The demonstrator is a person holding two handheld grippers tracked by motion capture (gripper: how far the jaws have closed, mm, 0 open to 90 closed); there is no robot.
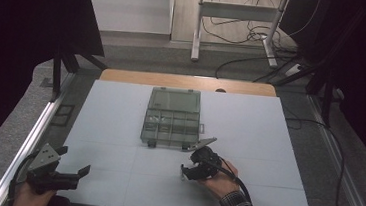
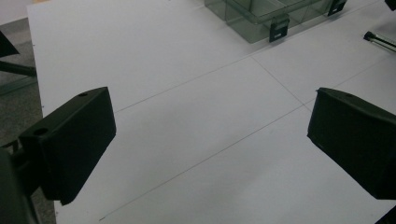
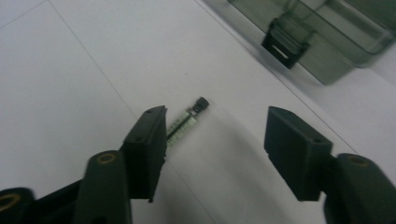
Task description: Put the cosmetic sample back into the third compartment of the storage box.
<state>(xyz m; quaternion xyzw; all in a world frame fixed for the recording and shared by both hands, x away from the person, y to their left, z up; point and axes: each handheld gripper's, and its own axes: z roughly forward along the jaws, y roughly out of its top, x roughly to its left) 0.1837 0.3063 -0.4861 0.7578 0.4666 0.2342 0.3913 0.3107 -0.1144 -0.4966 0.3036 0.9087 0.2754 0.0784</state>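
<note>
Jaws of the left tool stood wide apart over bare white surface at the near left corner, gripping nothing; parked out of the way, it seemed to leave the middle free for the other hand.

The right tool sat near the centre, low over the surface, its jaws also apart and empty. A bolt lay flat on the surface just beside the inner face of one jaw, its dark head pointing away toward the box (whether it touched that jaw I could not tell). By my reading, the tool was lowered and spread this way so the jaws could close across the bolt's shank and lift it.

Beyond it lay the box, a clear compartment organiser with its lid swung open and laid back, its black latches facing the person. It was probably left open so small parts could go into its compartments; a few pale bits showed in one of them.
</note>
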